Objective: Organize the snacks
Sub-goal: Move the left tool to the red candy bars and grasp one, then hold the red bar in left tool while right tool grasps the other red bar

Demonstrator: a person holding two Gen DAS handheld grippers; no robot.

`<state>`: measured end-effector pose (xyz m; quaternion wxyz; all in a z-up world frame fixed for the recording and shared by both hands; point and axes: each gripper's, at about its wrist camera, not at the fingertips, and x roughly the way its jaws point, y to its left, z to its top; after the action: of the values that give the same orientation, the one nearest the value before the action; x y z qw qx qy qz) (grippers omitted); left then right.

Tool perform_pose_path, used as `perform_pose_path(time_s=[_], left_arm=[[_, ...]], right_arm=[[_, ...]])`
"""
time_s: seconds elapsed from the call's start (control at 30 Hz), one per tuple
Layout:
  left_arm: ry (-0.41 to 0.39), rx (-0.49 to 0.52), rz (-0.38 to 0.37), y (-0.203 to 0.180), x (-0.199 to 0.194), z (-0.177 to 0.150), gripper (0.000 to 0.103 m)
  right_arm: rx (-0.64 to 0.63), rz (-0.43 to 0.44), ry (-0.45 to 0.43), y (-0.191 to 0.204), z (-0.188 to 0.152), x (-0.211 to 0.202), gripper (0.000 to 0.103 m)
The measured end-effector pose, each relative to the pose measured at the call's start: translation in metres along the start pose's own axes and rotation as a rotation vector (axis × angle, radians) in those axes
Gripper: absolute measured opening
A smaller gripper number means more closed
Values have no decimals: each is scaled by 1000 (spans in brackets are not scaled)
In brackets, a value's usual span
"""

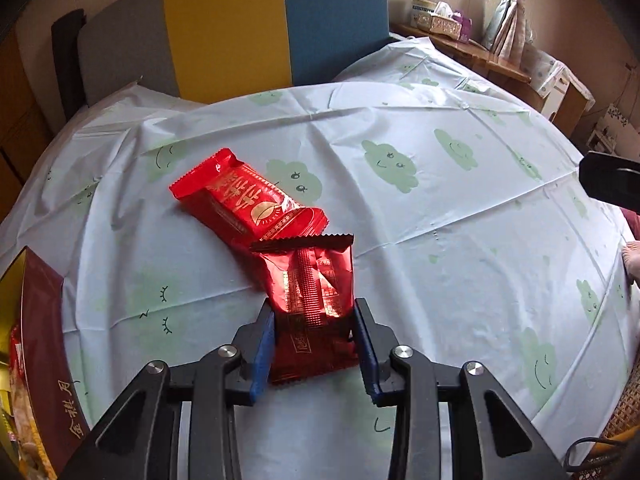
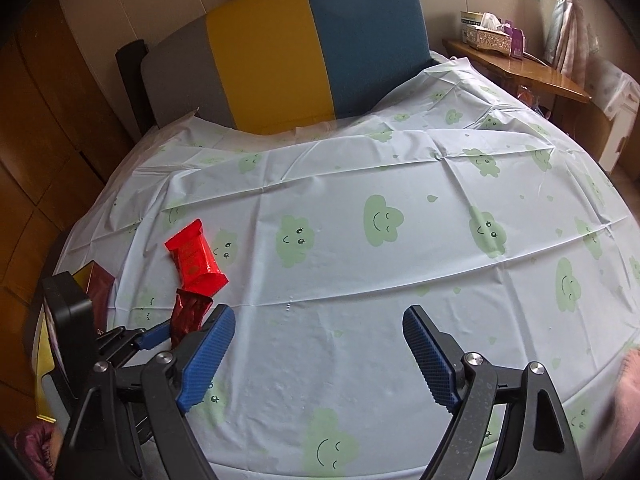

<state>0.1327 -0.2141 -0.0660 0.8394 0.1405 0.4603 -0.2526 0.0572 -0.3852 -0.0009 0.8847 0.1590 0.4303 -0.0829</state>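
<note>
Snacks in red wrappers lie on a worktop (image 1: 440, 240) covered with a pale cloth printed with green smiling clouds. In the left wrist view the left tool (image 1: 315, 312) sits at the lower middle of the frame, its blue pads pressed against both sides of a dark red foil packet (image 1: 312, 292) that lies seam side up, its crimped far end pointing toward the centre of the frame. That end overlaps the near end of a bright red packet (image 1: 244, 204), which lies diagonally just above and to the left of it. At the left edge of the same view stands a maroon box (image 1: 52, 340) with gold characters on its wall and wrapped snacks inside. In the right wrist view the right tool (image 2: 318, 330) fills the lower part of the frame with its blue pads wide apart and nothing between them, only bare cloth below. At the lower left of that view the left tool (image 2: 188, 330) clamps the dark red foil packet (image 2: 188, 312), with the bright red packet (image 2: 194, 258) just above it.
</note>
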Motion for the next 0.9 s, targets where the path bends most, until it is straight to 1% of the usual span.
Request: perform_pose_path(time_s=[0.07,0.17,0.3,0.4,0.47,0.5,0.63,0.7,0.8,0.9], left_arm=[[-22,-11,-22,0,-10,-7,36],[-66,19,-3,-5,-32,-27,36],[-111,61,6,-10,-60,-63,36],[-107,86,13,-11,-66,-88,36],[-99,81,10,-8,-65,-100,36],[-115,73,3,-5,-66,-105,36],[-140,48,-18,-2,-65,-108,36],[-147,33,-45,3,-63,-108,36],[-151,8,-78,8,-62,-109,36],[-164,3,-87,7,-62,-112,36]], right_arm=[[-8,-3,4,1,0,1,86],[-31,-14,14,4,-2,3,86],[-71,-41,24,10,-6,7,86],[-94,-51,38,13,-9,11,86],[-110,-50,55,16,-12,14,86],[-113,-45,63,17,-13,16,86],[-141,-6,95,28,-20,21,86],[-159,28,112,37,-22,24,86],[-216,67,135,59,-22,29,86],[-292,101,139,88,-14,39,86]])
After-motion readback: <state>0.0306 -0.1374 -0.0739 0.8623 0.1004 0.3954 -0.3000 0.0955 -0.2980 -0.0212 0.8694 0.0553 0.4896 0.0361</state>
